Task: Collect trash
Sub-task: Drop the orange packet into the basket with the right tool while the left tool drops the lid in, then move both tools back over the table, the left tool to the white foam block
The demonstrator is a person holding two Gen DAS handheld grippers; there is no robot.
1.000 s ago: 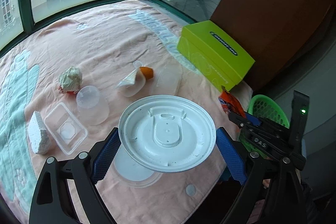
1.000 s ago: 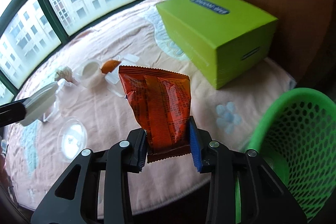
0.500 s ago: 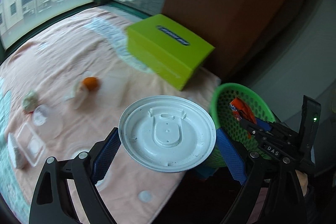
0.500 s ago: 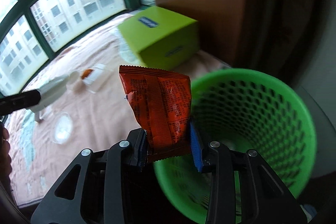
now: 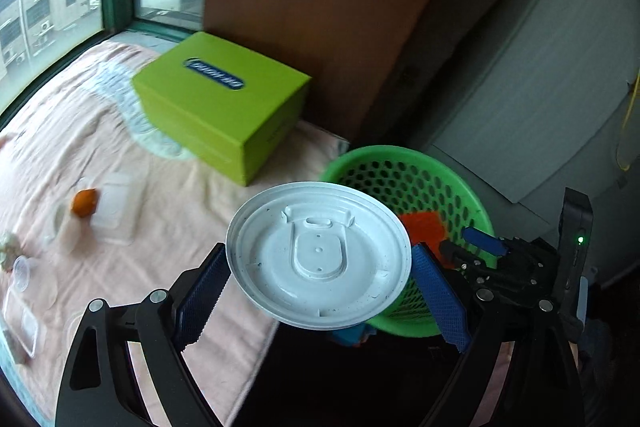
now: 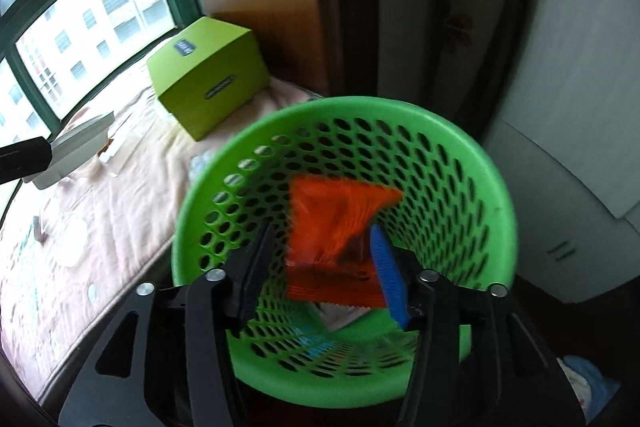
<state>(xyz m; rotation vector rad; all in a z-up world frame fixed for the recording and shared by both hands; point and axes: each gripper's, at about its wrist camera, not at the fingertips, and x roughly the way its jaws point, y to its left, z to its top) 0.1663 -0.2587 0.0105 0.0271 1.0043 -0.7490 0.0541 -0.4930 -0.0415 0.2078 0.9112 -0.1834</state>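
My left gripper (image 5: 318, 281) is shut on a round white plastic lid (image 5: 318, 259), held flat just left of the green mesh basket (image 5: 404, 157). My right gripper (image 6: 322, 267) is open above the basket (image 6: 492, 187). The orange snack wrapper (image 6: 336, 239) is blurred between the spread fingers, leaning on the blue right pad (image 6: 388, 275), over the basket's mouth. It also shows in the left wrist view (image 5: 422, 227), inside the basket rim beside the right gripper (image 5: 472, 247).
A lime-green box (image 5: 224, 99) stands on the pink cloth (image 5: 168, 211) by the brown panel. An orange peel (image 5: 83, 202), clear plastic containers (image 5: 114, 207) and cups (image 5: 20, 269) lie on the cloth at left. A grey wall stands behind the basket.
Both grippers swung right from the cloth to the basket. My right gripper opened over the basket and the orange wrapper is slipping free. The left still holds the lid.
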